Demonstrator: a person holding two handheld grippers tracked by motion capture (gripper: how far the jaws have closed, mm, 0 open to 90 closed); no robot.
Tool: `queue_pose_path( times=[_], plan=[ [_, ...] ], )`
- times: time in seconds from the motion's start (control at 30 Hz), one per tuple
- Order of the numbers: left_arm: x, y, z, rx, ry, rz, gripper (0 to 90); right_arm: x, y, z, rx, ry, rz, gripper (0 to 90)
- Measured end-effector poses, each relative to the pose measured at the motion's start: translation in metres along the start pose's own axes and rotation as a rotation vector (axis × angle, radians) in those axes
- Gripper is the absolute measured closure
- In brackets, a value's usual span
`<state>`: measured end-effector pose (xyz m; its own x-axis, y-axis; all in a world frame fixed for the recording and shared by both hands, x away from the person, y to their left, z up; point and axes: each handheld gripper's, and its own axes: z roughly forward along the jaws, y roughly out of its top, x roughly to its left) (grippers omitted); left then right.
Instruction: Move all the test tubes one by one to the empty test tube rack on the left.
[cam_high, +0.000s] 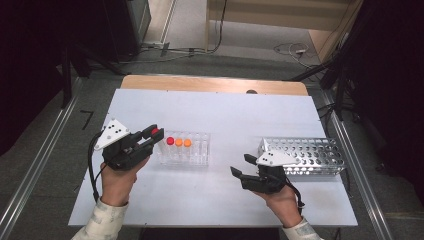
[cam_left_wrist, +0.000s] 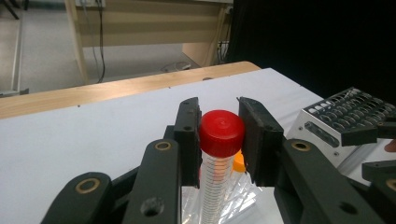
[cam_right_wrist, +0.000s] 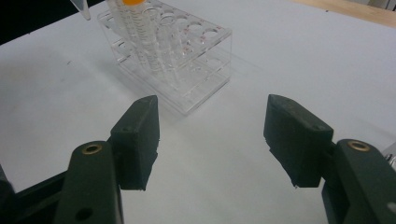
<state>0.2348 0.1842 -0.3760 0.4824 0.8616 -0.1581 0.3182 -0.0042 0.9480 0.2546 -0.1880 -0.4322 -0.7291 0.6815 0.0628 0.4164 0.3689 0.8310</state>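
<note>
No brand or word can be read anywhere; the one marking is the fine graduation scale running down the red-capped tube (cam_left_wrist: 219, 158), its figures too small to make out. The left gripper (cam_left_wrist: 218, 135) clamps that tube just below the cap, a jaw pressing on each side, and holds it upright above the clear rack's near end. In the high view this gripper (cam_high: 151, 136) sits at 9 o'clock of the clear rack (cam_high: 197, 155), with the red cap between its tips.

The clear rack stands near the middle of the white table (cam_high: 220, 112) and holds three capped tubes in a row: a red one (cam_high: 170, 141), then two orange ones (cam_high: 179, 142) (cam_high: 187, 142). Its other holes toward 3 o'clock are vacant. The metal rack (cam_high: 312, 156) at 3 o'clock of the table shows open holes.

The right gripper (cam_high: 241, 166) rests low just at 9 o'clock of the metal rack, its jaws spread wide with nothing between them, only bare tabletop.

Open table lies between the two racks and toward 12 o'clock, up to the wooden edge strip (cam_high: 215, 84). At 6 o'clock a bare band runs to the near edge.
</note>
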Motion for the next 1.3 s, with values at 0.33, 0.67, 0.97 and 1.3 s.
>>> queue_pose_path(
  times=[0.33,0.67,0.97,1.3],
  plan=[
    [0.0027,-0.0014,0.0014,-0.006,0.023,0.006,70.4,-0.0035,-0.002,-0.001,-0.001,-0.007,0.007,33.3],
    [0.0041,-0.0013,0.0005,-0.016,0.035,0.005,70.4,-0.0039,-0.0019,-0.0028,-0.004,-0.013,0.015,33.3],
    [0.0036,-0.0021,0.0009,-0.021,0.056,0.017,70.5,-0.0038,-0.002,-0.002,-0.004,-0.014,0.013,33.3],
    [0.0029,-0.0033,0.0069,-0.027,0.069,0.028,70.5,-0.004,-0.0022,-0.0019,-0.003,-0.014,0.015,33.3]
  ],
)
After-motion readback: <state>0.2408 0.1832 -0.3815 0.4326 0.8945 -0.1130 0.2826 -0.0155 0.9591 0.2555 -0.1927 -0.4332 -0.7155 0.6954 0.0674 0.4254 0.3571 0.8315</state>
